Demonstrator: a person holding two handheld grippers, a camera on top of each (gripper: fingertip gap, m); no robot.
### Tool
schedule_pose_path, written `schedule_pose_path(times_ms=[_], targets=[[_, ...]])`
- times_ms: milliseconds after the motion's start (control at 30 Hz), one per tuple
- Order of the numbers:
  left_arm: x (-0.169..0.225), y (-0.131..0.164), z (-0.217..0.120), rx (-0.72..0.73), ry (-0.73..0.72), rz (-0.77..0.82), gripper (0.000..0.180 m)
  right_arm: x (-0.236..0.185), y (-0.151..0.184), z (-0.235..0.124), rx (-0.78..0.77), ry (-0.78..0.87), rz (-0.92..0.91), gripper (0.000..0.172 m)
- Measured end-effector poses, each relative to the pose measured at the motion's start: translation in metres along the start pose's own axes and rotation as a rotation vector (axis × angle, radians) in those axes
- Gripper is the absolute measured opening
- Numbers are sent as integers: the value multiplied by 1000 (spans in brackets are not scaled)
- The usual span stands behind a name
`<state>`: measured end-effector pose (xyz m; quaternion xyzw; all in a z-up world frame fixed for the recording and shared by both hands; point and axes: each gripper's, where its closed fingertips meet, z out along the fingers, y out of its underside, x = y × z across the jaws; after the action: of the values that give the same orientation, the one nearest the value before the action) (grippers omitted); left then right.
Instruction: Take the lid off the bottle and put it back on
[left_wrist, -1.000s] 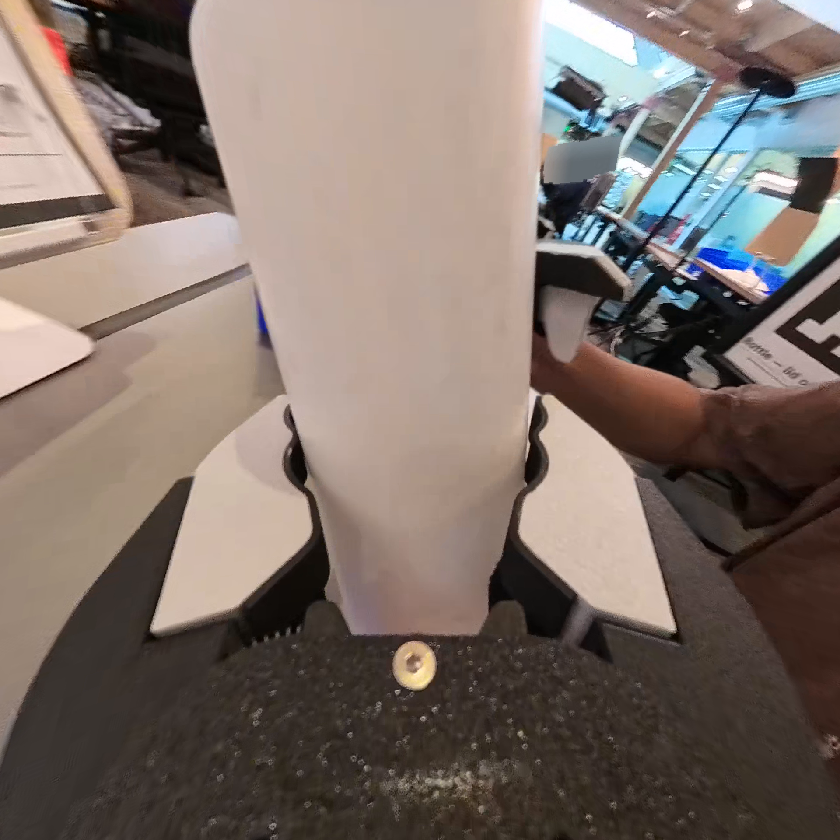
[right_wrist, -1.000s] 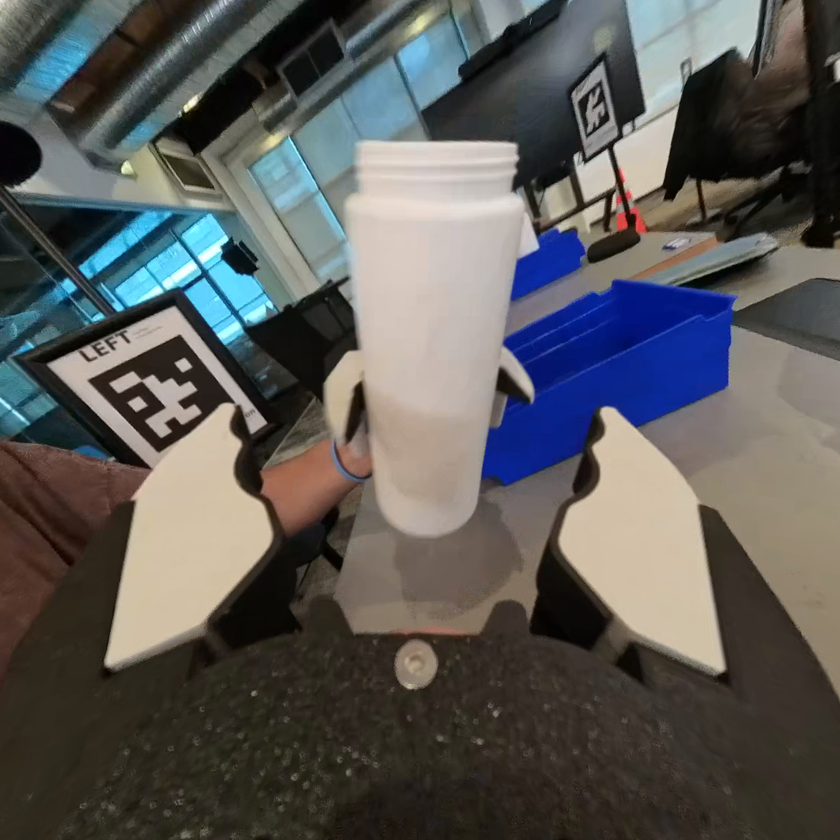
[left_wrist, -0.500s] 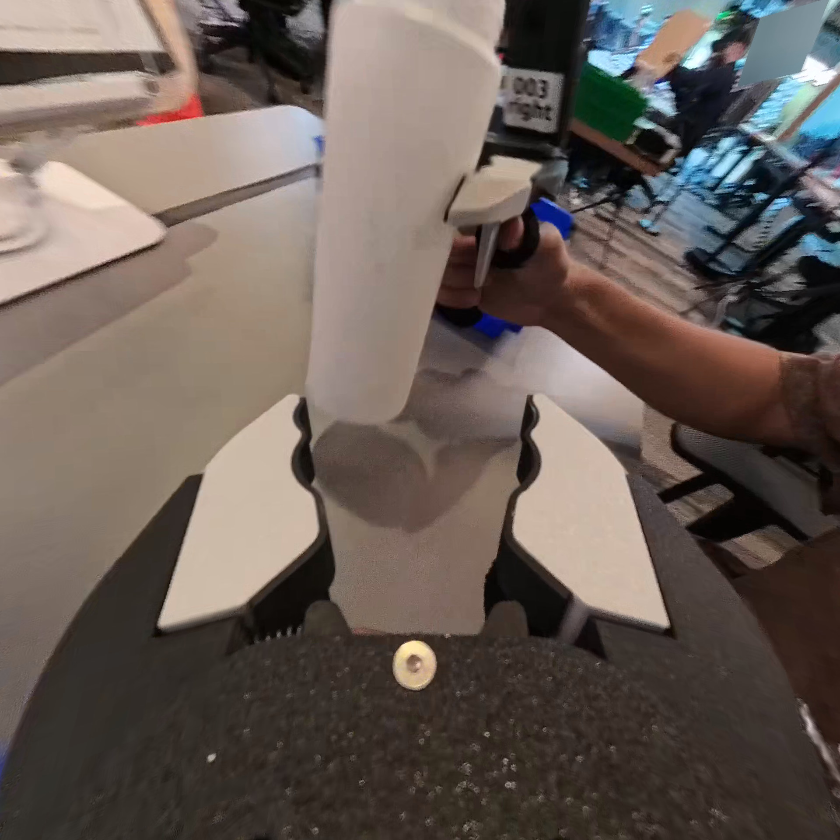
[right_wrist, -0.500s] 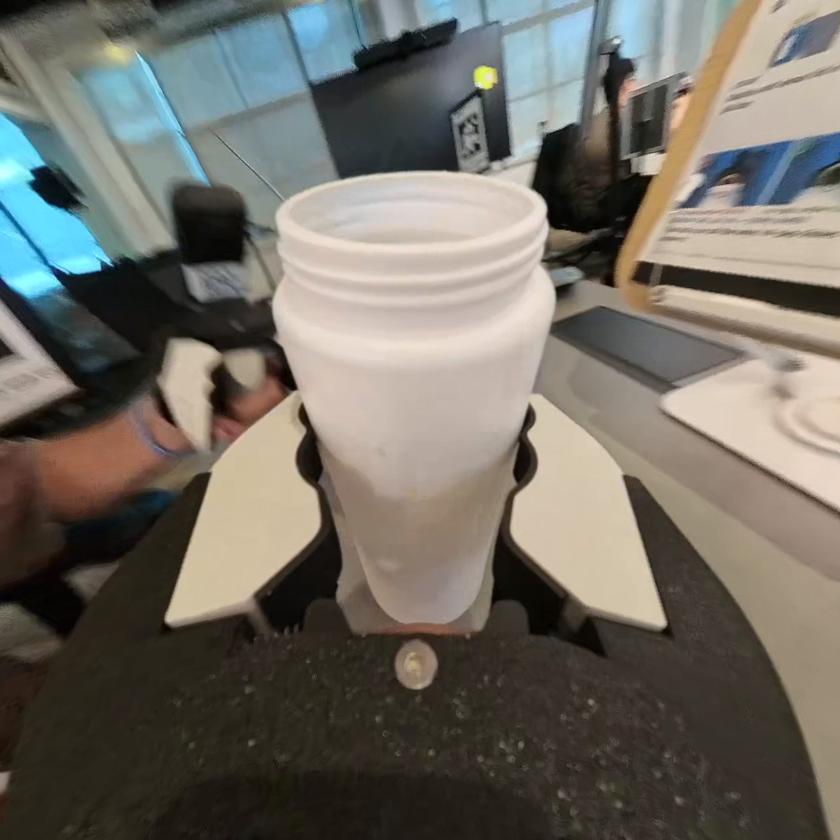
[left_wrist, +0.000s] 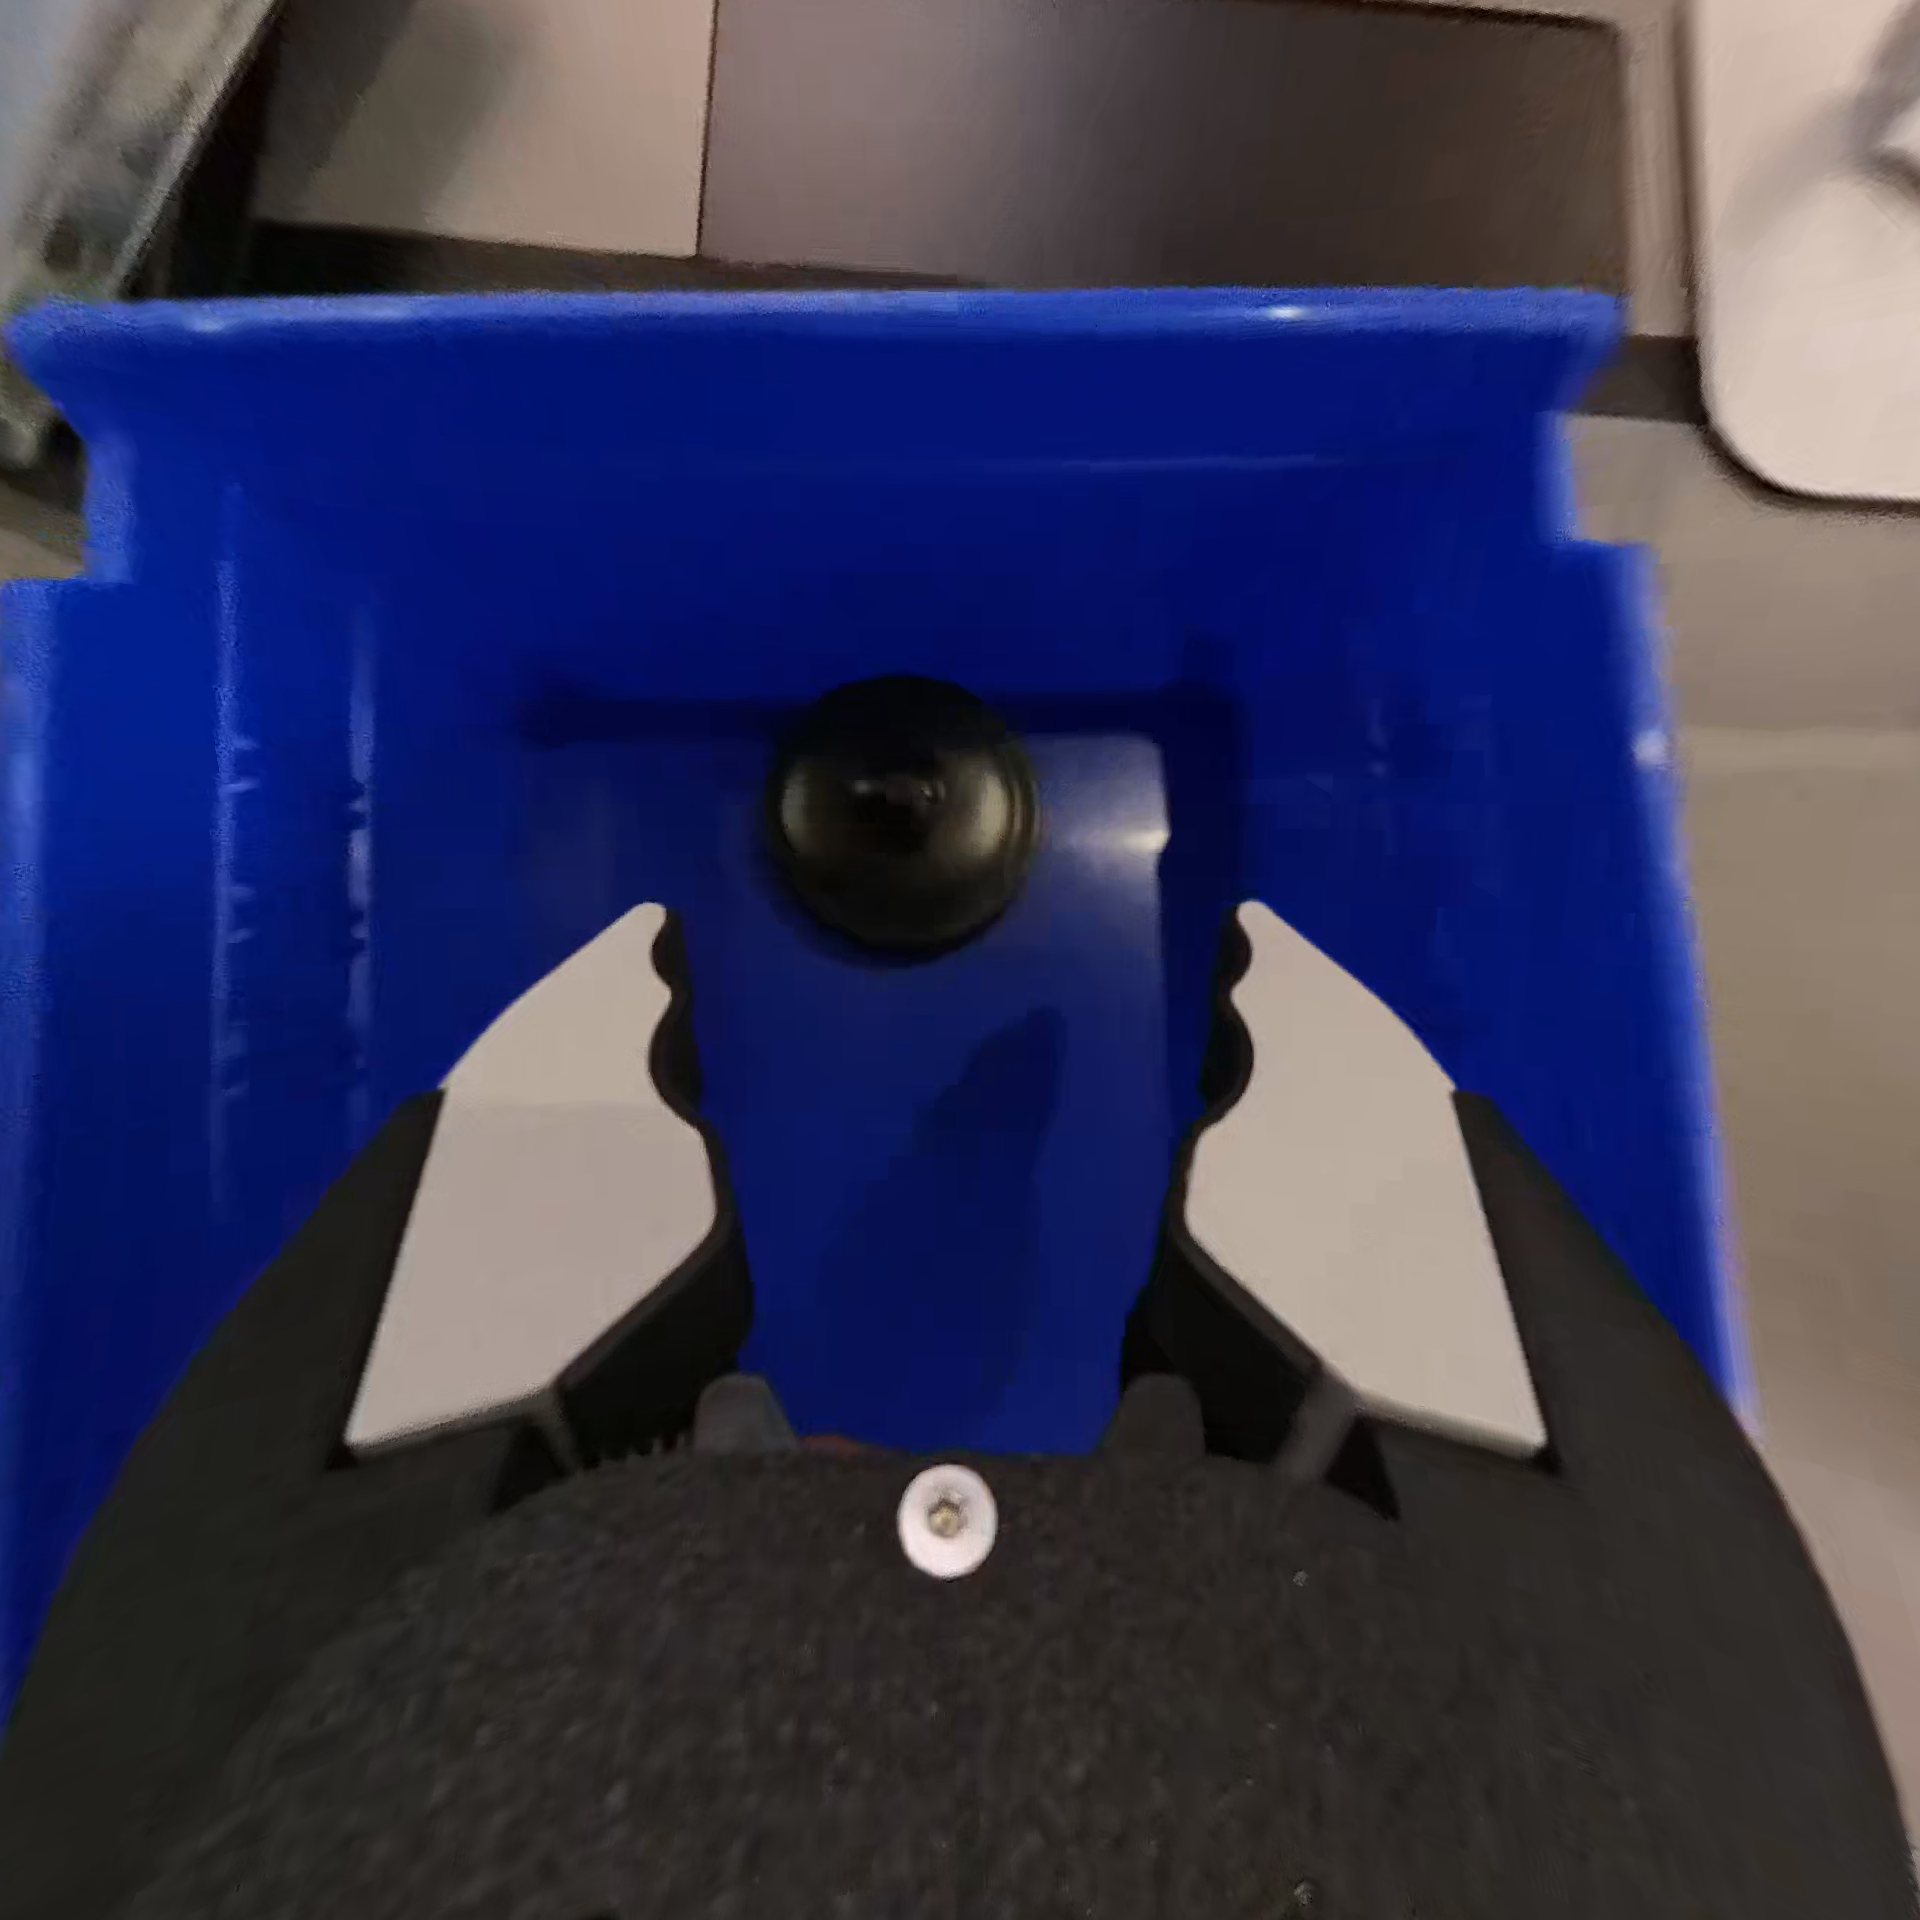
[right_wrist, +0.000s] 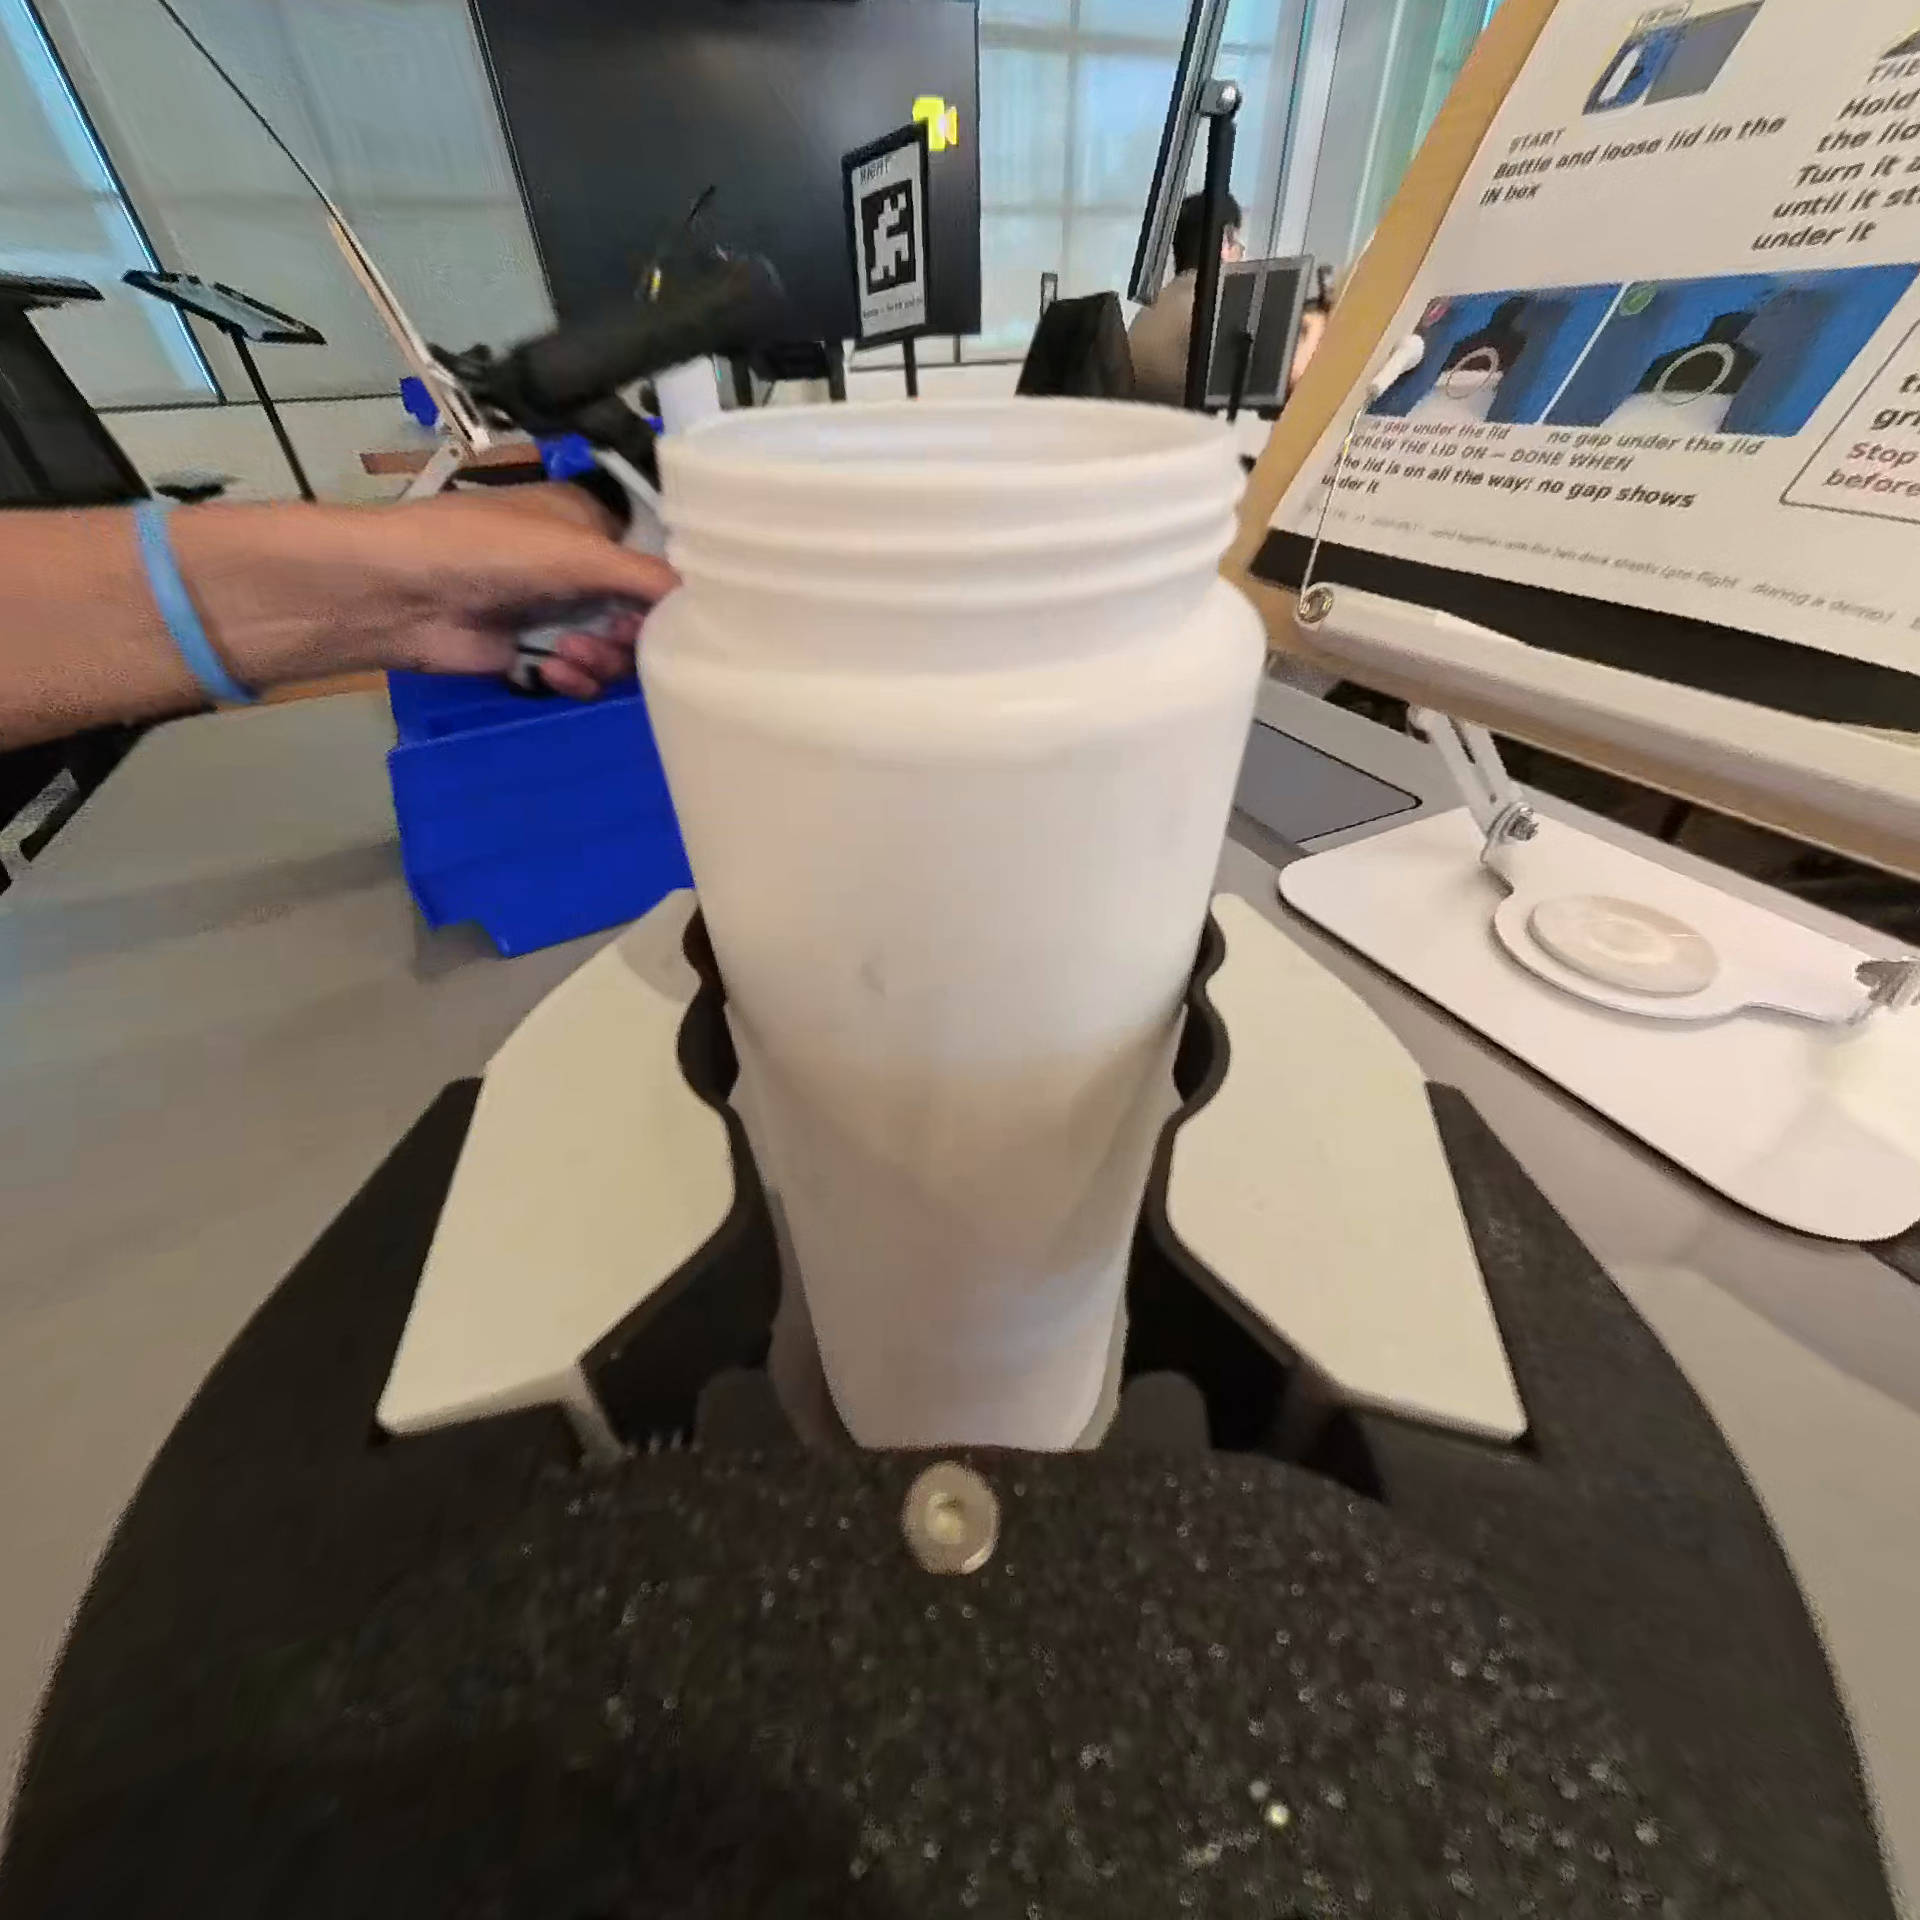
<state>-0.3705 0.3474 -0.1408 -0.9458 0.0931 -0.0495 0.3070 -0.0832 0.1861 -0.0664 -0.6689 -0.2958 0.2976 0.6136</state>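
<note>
Above the blue bin (left_wrist: 312, 727), the left gripper (left_wrist: 951, 914) hangs agape short of the black lid (left_wrist: 902, 810), while the right gripper (right_wrist: 951, 935) clamps the uncapped white bottle (right_wrist: 951, 779) upright, apparently for recapping.

A grey table (right_wrist: 208, 1039) is carrying 3 things — a blue bin (right_wrist: 520, 810) sitting at the left, a white stand base (right_wrist: 1558, 1039) lying at the right, a dark mat (right_wrist: 1320, 795) lying behind.

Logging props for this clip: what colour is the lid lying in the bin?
Black; the lid lies in the blue bin, clearest in the left wrist view.
</note>
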Motion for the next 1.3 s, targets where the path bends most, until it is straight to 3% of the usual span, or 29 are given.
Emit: schedule_pose_path(times_ms=[100,233,300,433,533,633,733,900,1067,1300], targets=[[-12,0,28,-93,-28,-62,92,-3,1,1,-26,6,-19,85],[-10,17,48,-314,1,-17,90,-6,0,4,-7,5,-21,85],[-15,19,52,-351,-24,43,75,-6,0,5,-13,1,-25,85],[-12,11,41,-397,45,58,71,-6,0,4,-9,4,-22,85],[-1,-7,5,-365,116,131,71,-6,0,3,-6,6,-20,85],[41,-34,-57,-283,234,224,70,-6,0,5,-11,5,-28,84],[112,-55,-128,-208,348,320,70,-7,0,8,-12,6,-30,84],[230,-36,-201,-245,434,539,70,-6,0,9,-15,35,-32,84],[302,6,-213,-351,466,632,70,-6,1,9,-29,69,-36,84],[324,22,-187,-407,344,643,70,-5,2,6,-50,107,-44,84]])
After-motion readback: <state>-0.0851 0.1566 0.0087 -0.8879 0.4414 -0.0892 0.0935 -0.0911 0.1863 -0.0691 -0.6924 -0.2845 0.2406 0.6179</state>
